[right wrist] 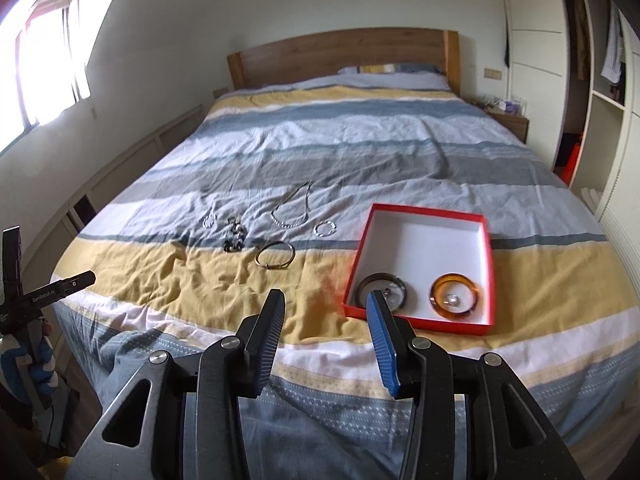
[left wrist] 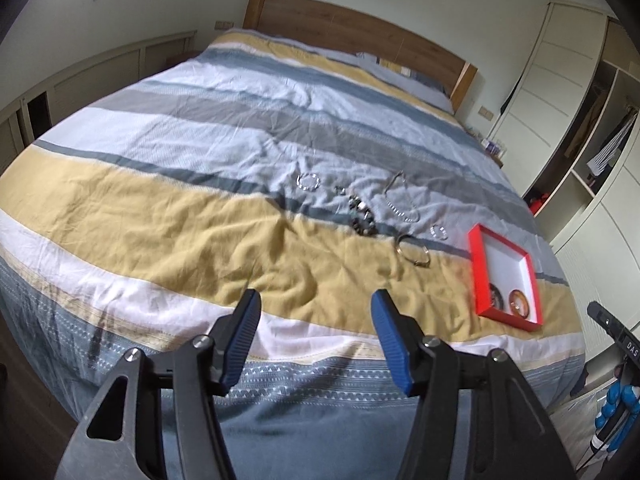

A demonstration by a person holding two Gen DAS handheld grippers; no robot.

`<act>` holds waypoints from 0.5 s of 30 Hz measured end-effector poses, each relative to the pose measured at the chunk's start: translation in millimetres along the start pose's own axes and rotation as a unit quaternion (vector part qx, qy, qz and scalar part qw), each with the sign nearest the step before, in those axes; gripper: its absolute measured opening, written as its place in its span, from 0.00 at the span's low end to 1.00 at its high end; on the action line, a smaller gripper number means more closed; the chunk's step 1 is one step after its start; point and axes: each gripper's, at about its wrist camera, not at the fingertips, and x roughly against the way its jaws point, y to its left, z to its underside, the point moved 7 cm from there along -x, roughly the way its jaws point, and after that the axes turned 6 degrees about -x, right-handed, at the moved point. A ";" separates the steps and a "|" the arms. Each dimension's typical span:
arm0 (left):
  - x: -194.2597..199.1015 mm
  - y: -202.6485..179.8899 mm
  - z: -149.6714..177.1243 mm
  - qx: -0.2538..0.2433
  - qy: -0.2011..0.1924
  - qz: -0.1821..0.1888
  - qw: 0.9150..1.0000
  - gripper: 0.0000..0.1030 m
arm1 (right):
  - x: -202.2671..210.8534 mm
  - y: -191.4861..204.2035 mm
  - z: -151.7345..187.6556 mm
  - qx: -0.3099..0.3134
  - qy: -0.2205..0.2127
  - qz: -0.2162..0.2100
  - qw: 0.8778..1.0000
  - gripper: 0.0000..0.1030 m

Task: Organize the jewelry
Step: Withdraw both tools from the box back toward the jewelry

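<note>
Your left claw [left wrist: 316, 300] hangs over the foot edge of the bed [left wrist: 200, 128], jaws apart, nothing between them. Your right claw [right wrist: 326, 300] does too, jaws apart and empty, its right finger [right wrist: 380, 320] overlapping the near left corner of the red box [right wrist: 490, 264] in view; contact can't be judged.

Loose jewelry sits in a cluster toward the foot of the bed, left of the box, on the grey and yellow stripes:
- small beaded ring [right wrist: 209, 221], farthest left
- dark chunky bracelet [right wrist: 234, 238] just beside it
- silver chain [right wrist: 292, 212] spread out behind, farthest from the foot edge
- second small beaded ring [right wrist: 324, 228], nearest the box's far left corner
- thin metal bangle [right wrist: 275, 257], on the yellow stripe, nearest to you

All pieces lie apart from each other except the dark bracelet, which looks bunched; detail is blurred.

The red box lies open, flat on the bed near the foot edge on the right, white inside. Along its near wall: a dark bangle [right wrist: 382, 286] at left, an amber bangle [right wrist: 454, 294] at right, each with a small shiny piece inside its ring, too small to identify. The far half of the box is bare.

The bedcover is wrinkled between the claws and the cluster. Around: wooden headboard [right wrist: 340, 52], pillows [right wrist: 392, 69], window [right wrist: 44, 72] on the left, open wardrobe [right wrist: 600, 80] on the right, nightstand [right wrist: 508, 120] by the headboard.
</note>
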 end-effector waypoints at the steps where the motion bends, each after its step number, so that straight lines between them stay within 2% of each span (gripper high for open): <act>1: -6.5 0.9 0.1 -0.001 0.005 0.000 1.000 0.53 | -8.5 1.7 -0.4 0.000 0.006 -0.002 1.000 0.41; 15: -87.4 -7.8 -0.8 -0.004 0.060 0.016 0.998 0.54 | -109.6 15.8 -9.9 0.007 0.074 -0.022 0.997 0.41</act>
